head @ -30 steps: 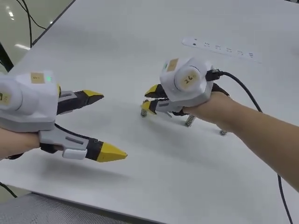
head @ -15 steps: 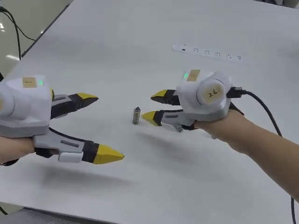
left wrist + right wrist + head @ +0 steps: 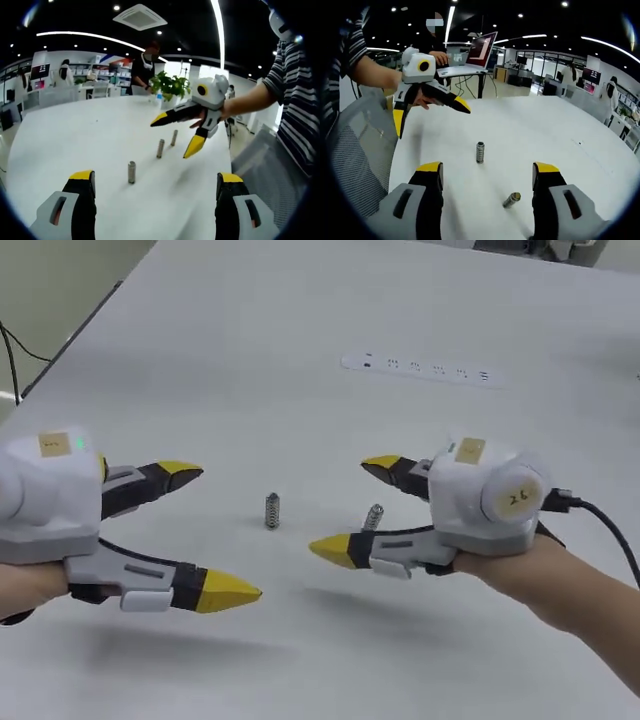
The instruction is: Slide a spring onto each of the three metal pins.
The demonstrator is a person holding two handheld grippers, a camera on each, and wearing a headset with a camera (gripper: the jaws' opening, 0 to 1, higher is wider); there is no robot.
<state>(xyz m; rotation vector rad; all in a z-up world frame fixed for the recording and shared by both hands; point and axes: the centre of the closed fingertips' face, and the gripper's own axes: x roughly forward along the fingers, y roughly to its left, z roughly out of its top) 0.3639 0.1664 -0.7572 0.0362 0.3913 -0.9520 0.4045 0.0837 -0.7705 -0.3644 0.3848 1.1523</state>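
Observation:
Two short metal pins with springs on them stand on the white table (image 3: pixel 250 350): one pin (image 3: pixel 272 510) in the middle, another pin (image 3: pixel 373 517) between my right gripper's jaws. The left gripper view shows a near pin (image 3: pixel 132 172), a middle pin (image 3: pixel 160 148) and a far pin (image 3: pixel 174 137) in a row. My right gripper (image 3: pixel 352 505) is open and empty, seen also as the right gripper (image 3: pixel 175 135) from the left. My left gripper (image 3: pixel 210 532) is open and empty, left of the pins. One pin (image 3: pixel 480 152) stands ahead of the right jaws; another pin (image 3: pixel 511 200) sits low between them.
A white power strip (image 3: pixel 425 369) lies on the far side of the table. A black cable (image 3: pixel 605 535) trails from the right gripper. The table's left edge (image 3: pixel 90 320) runs diagonally at the upper left. A person's striped sleeve (image 3: pixel 290 85) shows at the right.
My right gripper has drawn back from the left pin toward the right and near side, and its jaws have spread wide. The left gripper has held its place; the head camera has shifted.

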